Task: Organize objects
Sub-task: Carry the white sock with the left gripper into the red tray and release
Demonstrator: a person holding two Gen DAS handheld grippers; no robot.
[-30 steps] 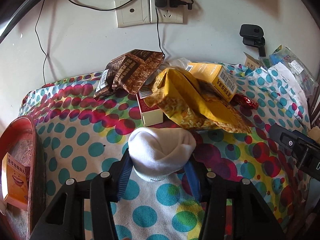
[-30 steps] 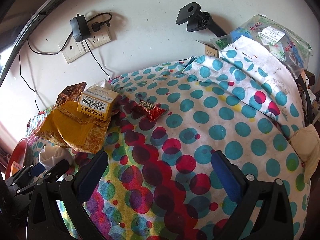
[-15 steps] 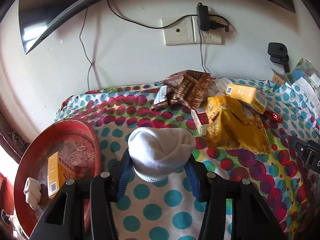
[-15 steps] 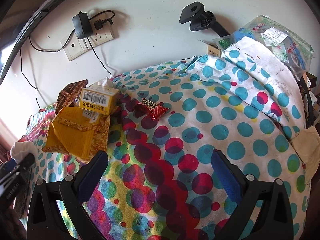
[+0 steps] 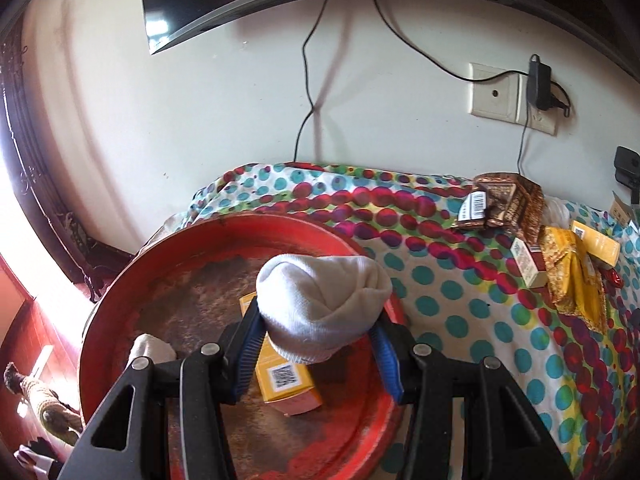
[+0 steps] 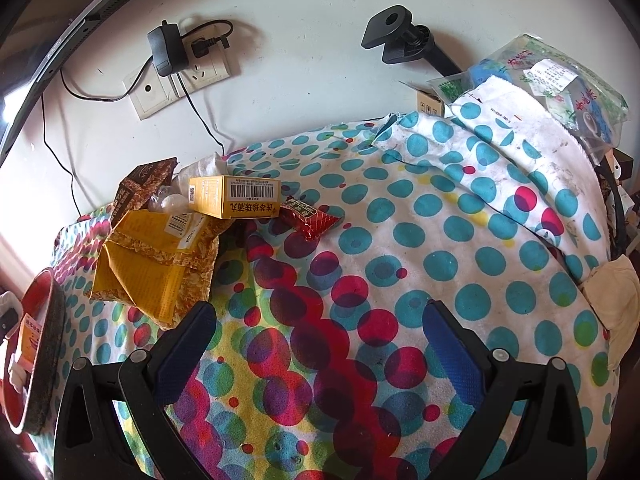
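The blue fingers (image 5: 249, 344) of the left gripper (image 5: 316, 346) clamp a white sock (image 5: 322, 306) at frame centre, above the red tray (image 5: 168, 248) holding a yellow box (image 5: 286, 382). The right gripper (image 6: 320, 344) is spread wide and empty over the dotted cloth (image 6: 400, 240).

The left wrist camera is looking steeply down along its fingers (image 5: 244, 350), sitting close over the red tray (image 5: 120, 304) at the bench's left end, facing the wall. The right wrist camera is looking down over the spotted cloth (image 6: 400, 300) further right. Both are sharing the wall socket (image 5: 496, 90) (image 6: 160, 92), the yellow packets (image 5: 576, 284) (image 6: 156, 276) and the tray (image 6: 44, 320).
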